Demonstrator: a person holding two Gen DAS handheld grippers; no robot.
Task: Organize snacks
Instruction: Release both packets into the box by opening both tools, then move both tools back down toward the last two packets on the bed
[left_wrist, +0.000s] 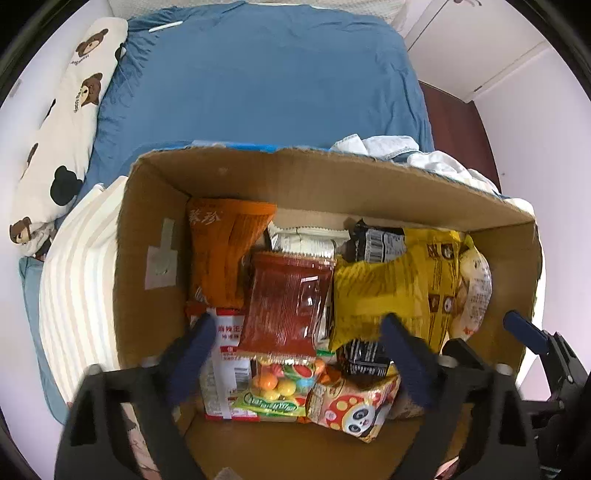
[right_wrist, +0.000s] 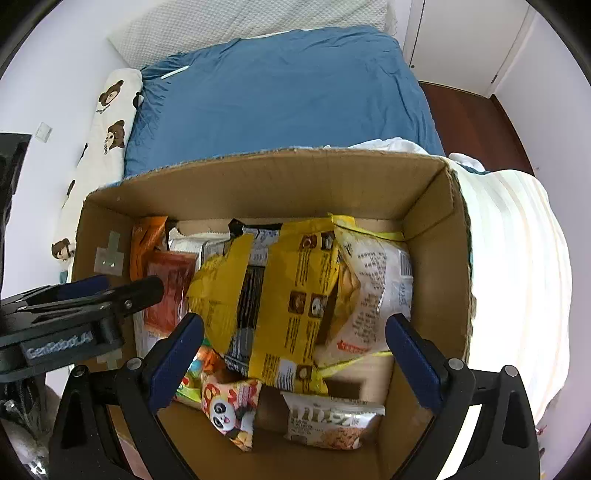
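Both grippers, left (left_wrist: 295, 349) and right (right_wrist: 294, 345), are hovering with jaws spread wide and empty over the box (left_wrist: 236, 173). Inside it, snacks are lying piled: panda packet (left_wrist: 354, 413), red packet (left_wrist: 286, 302), yellow bag (right_wrist: 288, 295). Beyond, the box is sitting on the bed (left_wrist: 266, 74).

Bare box floor (right_wrist: 295, 461) nearside; snack packets (right_wrist: 288, 295) crowding the rest

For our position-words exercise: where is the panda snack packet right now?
The panda snack packet lies inside the cardboard box near its front, beside the fruit candy bag and below the yellow bag.
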